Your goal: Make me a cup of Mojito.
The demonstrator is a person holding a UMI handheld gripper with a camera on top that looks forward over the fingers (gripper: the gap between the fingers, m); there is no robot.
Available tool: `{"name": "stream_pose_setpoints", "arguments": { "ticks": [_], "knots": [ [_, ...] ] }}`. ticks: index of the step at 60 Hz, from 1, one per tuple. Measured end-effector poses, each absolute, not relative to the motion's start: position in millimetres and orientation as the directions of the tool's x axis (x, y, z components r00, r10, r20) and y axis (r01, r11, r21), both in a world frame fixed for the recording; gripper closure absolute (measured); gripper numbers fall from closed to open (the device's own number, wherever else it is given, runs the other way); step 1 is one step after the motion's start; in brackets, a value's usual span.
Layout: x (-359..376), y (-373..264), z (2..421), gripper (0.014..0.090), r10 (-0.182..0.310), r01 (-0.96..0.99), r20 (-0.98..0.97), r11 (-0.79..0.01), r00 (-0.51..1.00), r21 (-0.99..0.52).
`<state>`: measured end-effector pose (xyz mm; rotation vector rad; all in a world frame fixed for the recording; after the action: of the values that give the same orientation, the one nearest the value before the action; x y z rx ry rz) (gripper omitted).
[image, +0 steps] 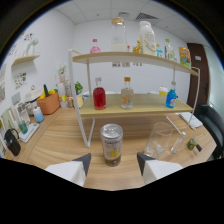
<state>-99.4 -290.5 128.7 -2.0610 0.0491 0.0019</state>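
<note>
Spread wide, the gripper [113,165] has its fingers flanking a drinks can [111,144] that stands upright and untouched on the wooden table [60,142], in front of the shelf rack [132,107]. A clear glass [161,140] stands just beside the can. An off-centre closure could tip the can or knock the glass.

A silver can [111,145] stands upright on the wooden table, an empty clear glass [159,140] just beside it.

office room: ceiling tiles [95,10], bottle shelf [135,106]
</note>
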Motion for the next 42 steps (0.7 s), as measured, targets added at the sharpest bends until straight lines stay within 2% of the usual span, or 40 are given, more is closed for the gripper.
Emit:
{"name": "stream_pose_setpoints", "arguments": {
  "ticks": [15, 28, 42],
  "knots": [
    [-54.1, -345.7, 152.7, 0.0186, -0.070, -0.012, 0.028, -0.506, 0.997, -0.863],
    [-2.1, -365.9, 161.5, 0.0188, -0.064, 0.017, 0.058, -0.518, 0.996, -0.855],
    [32.6, -373.5, 155.4, 0.0185, -0.035, 0.013, 0.037, -0.530, 0.999, -0.848]
  ]
}}
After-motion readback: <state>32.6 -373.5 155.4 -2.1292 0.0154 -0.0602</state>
